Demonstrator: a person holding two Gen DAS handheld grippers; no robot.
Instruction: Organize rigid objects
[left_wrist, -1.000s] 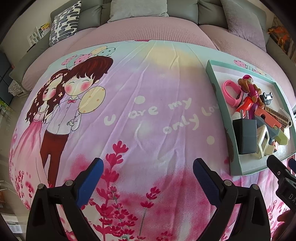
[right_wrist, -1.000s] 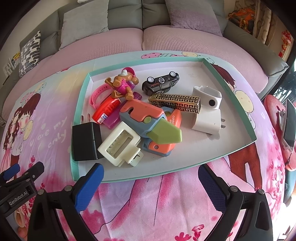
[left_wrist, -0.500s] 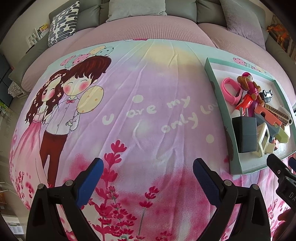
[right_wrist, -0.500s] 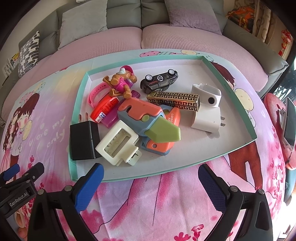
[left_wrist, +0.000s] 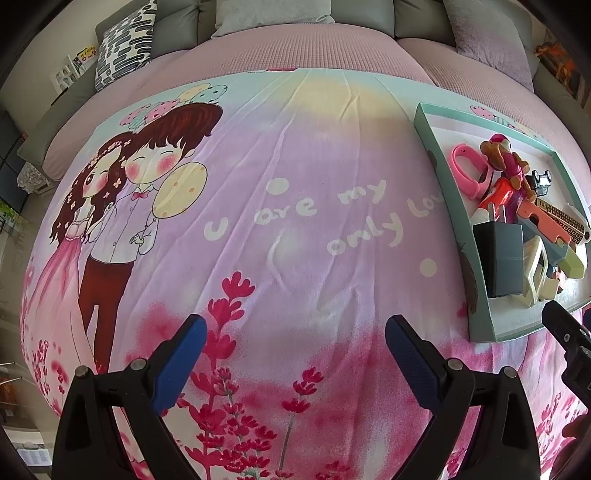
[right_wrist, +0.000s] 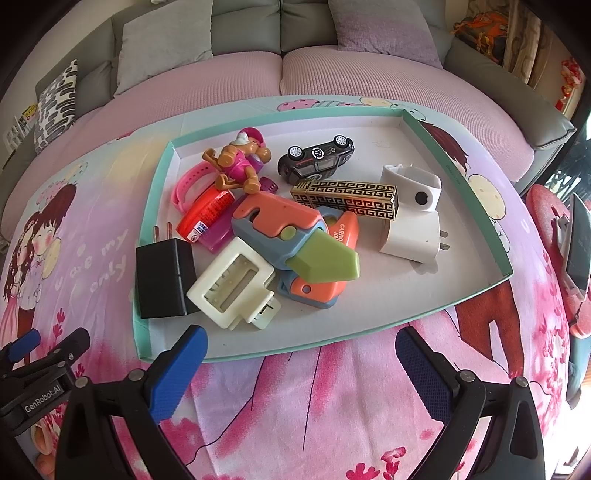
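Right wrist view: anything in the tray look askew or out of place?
Yes. The toy car lies tipped on its side, wheels facing the sofa. The items are heaped at the tray's left, the orange-and-green toy overlapping others. Nothing spilled outside.

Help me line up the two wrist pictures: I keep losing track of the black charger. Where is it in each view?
Left wrist: the black charger sits at the far right, inside the tray's near left corner, prongs pointing away.
Right wrist: the black charger lies left of centre, against the tray's left wall.
Shared landmark: the cream clip right beside it.
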